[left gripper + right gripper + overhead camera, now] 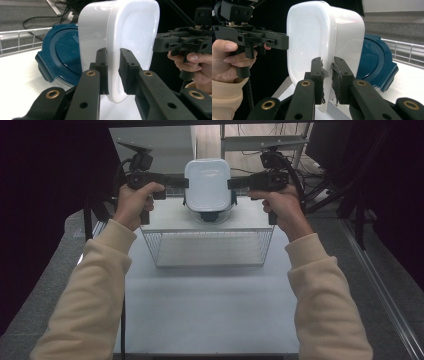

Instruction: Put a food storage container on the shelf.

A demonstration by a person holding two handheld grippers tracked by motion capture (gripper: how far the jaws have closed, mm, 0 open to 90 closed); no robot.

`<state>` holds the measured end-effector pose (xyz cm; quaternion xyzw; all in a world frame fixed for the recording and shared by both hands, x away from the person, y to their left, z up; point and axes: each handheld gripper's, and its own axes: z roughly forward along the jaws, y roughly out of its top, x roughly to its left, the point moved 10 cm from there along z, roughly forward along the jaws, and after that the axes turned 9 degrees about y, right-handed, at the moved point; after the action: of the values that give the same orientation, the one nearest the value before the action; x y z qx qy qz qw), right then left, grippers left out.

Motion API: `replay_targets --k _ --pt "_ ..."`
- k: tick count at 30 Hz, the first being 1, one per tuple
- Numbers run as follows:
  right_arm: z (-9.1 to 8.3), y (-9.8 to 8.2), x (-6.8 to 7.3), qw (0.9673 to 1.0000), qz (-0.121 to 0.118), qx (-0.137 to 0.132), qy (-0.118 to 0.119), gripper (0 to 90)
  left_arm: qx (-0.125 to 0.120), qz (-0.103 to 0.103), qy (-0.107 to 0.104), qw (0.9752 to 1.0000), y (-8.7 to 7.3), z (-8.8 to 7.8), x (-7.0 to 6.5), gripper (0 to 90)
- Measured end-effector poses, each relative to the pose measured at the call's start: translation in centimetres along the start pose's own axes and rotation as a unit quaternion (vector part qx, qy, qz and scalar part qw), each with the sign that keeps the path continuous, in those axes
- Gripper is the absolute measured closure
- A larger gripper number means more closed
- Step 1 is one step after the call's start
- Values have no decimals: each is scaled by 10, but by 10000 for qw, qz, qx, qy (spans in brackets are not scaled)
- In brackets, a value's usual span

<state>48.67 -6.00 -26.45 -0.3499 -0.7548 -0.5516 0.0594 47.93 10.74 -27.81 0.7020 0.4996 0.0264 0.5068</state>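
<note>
A white rectangular container (207, 182) hangs tipped on its side between both grippers, its wide rimmed face toward the person. My left gripper (186, 182) is shut on the rim at the left. My right gripper (230, 183) is shut on the rim at the right. In the left gripper view my left gripper (113, 72) has both pads on the thin rim of the container (130, 32). In the right gripper view my right gripper (327, 80) clamps the container (309, 37) the same way. A dark blue lid (209, 216) lies just below and behind it.
The blue lid (62, 52) rests on a white surface (170, 217) behind a wire basket (207, 247). A wire rail (402, 50) runs beside that surface. The white table (207, 310) lies nearer the person. Dark curtains stand at both sides.
</note>
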Motion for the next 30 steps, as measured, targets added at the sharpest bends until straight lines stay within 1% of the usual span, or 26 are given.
replay_targets --k 4,6,10,12,16,21,24,26,27,30 --pt "2 3 -4 9999 114 -41 92 785 20 -107 -72 9999 3 2 4 782" --pt "3 5 -5 9997 206 -3 118 782 64 -196 -141 9997 6 3 6 780" --pt "6 10 -10 9993 353 45 89 768 105 -331 -203 9992 12 7 10 778" --pt "9 13 -17 9985 529 54 88 756 158 -438 -234 9986 15 10 12 775" --pt "13 16 -28 9971 754 71 68 732 233 -552 -243 9979 20 16 15 758" --pt "18 20 -40 9938 1088 4 223 712 306 -770 -330 9960 25 24 24 733" --pt "22 21 -47 9904 1337 -79 345 702 274 -921 -393 9946 27 29 28 719" --pt "23 21 -51 9885 1449 -127 416 697 264 -987 -403 9939 28 31 31 709" --pt "24 21 -53 9873 1515 -162 457 695 271 -984 -387 9940 28 32 32 703" --pt "27 21 -56 9850 1631 -223 522 682 261 -1032 -353 9937 27 35 35 680"
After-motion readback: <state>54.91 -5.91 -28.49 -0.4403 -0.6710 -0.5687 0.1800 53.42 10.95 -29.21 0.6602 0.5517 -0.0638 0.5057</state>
